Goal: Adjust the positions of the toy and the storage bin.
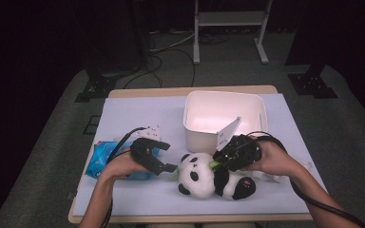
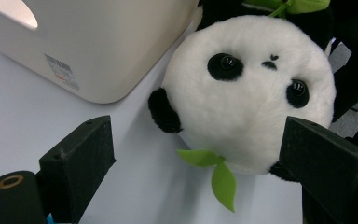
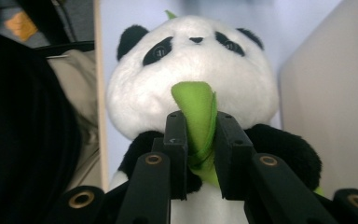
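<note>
- High view: a panda toy [image 1: 204,176] lies on its back near the front edge of the table [image 1: 138,114], its head toward the left, just near of a white bin [image 1: 224,118]. The right gripper [image 1: 217,164] reaches in from the right over the toy's chest, at a green leaf [image 1: 214,164] there. The left gripper [image 1: 167,167] sits just left of the toy's head, its jaws spread and pointing at it. Under the left hand [image 1: 121,166] lies a blue packet [image 1: 105,160] at the table's left side.
- Left gripper view: the jaws stand wide apart, released, with the panda toy's [image 2: 249,98] round head between them and farther on; whether the right-hand jaw brushes the fur I cannot tell. A small pair of leaves [image 2: 214,173] hangs from the head's lower edge. The white bin's [image 2: 102,46] wall rises at the upper left, close beside the head.
- Right gripper view: the jaws are clenched on the green leaf [image 3: 196,116], which stands up folded between the pads [image 3: 176,140] at the panda toy's [image 3: 191,70] chest. The bin's wall [image 3: 331,116] is at the right.
</note>
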Motion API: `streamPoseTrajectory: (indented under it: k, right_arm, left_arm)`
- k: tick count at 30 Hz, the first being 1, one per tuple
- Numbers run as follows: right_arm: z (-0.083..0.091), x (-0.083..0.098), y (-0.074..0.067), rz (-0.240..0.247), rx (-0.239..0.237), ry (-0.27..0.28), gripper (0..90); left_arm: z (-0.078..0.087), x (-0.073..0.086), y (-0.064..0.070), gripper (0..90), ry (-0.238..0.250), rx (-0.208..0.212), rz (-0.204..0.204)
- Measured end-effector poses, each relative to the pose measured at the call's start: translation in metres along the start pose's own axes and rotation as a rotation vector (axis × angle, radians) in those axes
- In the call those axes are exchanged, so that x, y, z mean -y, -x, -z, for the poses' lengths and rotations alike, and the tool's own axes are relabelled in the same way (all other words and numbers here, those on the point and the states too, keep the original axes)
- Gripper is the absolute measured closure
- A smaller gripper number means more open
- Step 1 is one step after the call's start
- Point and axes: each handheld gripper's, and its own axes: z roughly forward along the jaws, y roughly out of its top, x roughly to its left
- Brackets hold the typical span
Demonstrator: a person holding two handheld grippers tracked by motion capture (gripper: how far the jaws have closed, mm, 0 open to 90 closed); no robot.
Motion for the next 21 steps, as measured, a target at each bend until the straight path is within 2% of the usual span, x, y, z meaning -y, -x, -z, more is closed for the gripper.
streamPoseTrajectory:
  k: [8,21]
  right_arm:
    - [0.008,-0.001,0.004,-0.012,-0.012,0.015,76.6]
    - [0.029,-0.008,-0.002,0.008,-0.001,0.019,76.8]
  left_arm:
    - [0.001,0.002,-0.002,9.1,0.006,-0.002,0.010]
    - [0.005,0.003,-0.004,9.1,0.012,-0.011,0.018]
